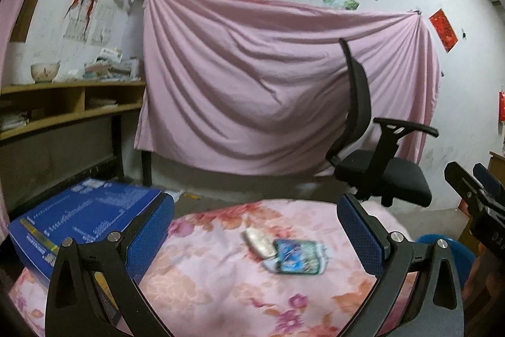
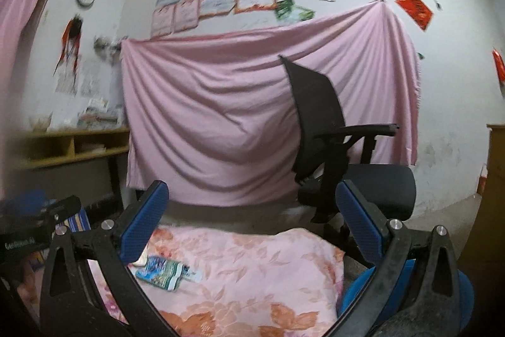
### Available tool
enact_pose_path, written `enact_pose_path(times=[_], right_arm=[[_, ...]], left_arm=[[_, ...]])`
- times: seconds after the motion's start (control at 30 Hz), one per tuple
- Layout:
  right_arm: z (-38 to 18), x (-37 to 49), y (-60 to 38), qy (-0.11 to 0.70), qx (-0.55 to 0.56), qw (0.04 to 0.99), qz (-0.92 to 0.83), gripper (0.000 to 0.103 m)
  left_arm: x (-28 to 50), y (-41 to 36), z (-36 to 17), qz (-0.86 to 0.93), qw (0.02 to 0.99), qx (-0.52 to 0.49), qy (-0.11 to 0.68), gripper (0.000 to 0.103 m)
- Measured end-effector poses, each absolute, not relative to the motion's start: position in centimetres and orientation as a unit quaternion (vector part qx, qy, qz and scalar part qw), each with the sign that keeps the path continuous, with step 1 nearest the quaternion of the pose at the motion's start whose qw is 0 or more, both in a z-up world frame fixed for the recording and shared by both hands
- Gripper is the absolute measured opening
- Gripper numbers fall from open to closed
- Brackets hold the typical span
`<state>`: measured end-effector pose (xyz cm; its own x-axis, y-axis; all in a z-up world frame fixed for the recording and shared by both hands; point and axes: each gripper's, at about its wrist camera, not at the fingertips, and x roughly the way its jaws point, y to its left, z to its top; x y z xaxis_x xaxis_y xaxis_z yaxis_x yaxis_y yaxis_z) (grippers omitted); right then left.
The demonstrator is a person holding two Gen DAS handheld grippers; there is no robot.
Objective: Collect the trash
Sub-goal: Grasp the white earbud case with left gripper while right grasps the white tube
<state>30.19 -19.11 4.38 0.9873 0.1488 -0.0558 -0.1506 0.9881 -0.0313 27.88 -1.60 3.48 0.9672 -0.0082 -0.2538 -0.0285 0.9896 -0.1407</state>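
A blue and green snack wrapper (image 1: 298, 256) lies flat on the pink floral cloth (image 1: 221, 280), with a small whitish piece of trash (image 1: 259, 241) touching its left end. My left gripper (image 1: 255, 229) is open and empty, just short of them and above the cloth. In the right wrist view the wrapper (image 2: 164, 272) lies at the lower left, beside my left finger (image 2: 143, 226). My right gripper (image 2: 252, 220) is open and empty, above the cloth (image 2: 252, 267). It also shows in the left wrist view (image 1: 473, 195) at the right edge.
A blue box (image 1: 85, 217) lies on the cloth at the left. A black office chair (image 1: 375, 160) stands behind, before a hanging pink sheet (image 1: 252, 84). A wooden shelf (image 1: 63, 103) is at the left. A blue bin (image 2: 407, 296) sits at the lower right.
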Motion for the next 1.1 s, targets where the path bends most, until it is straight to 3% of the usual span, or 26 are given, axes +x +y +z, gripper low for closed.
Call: enact_pose_path(times=[0.37, 0.6, 0.67, 0.77, 1.1], right_arm=[[1.2, 34.3, -17.1, 0.135, -0.057, 0.986, 0.081, 0.103], [-1.3, 39.0, -16.9, 0.257, -0.066, 0.959, 0.097, 0.103], [-2.1, 40.2, -16.6, 0.287, -0.074, 0.949, 0.107, 0.095], [-3.5, 41.8, -15.7, 0.337, -0.092, 0.927, 0.139, 0.085], [-5.8, 43.4, -12.8, 0.394, -0.151, 0.887, 0.19, 0.074]], left_arm=[[31.8, -0.9, -0.4, -0.017, 0.968, -0.062, 0.242, 0.1], [35.2, -0.1, -1.6, -0.037, 0.953, -0.077, 0.292, 0.076], [36.6, 0.2, -2.2, -0.048, 0.943, -0.091, 0.316, 0.068], [38.3, 0.3, -2.9, -0.067, 0.93, -0.1, 0.346, 0.065], [41.2, 0.2, -3.9, -0.097, 0.908, -0.117, 0.39, 0.041]])
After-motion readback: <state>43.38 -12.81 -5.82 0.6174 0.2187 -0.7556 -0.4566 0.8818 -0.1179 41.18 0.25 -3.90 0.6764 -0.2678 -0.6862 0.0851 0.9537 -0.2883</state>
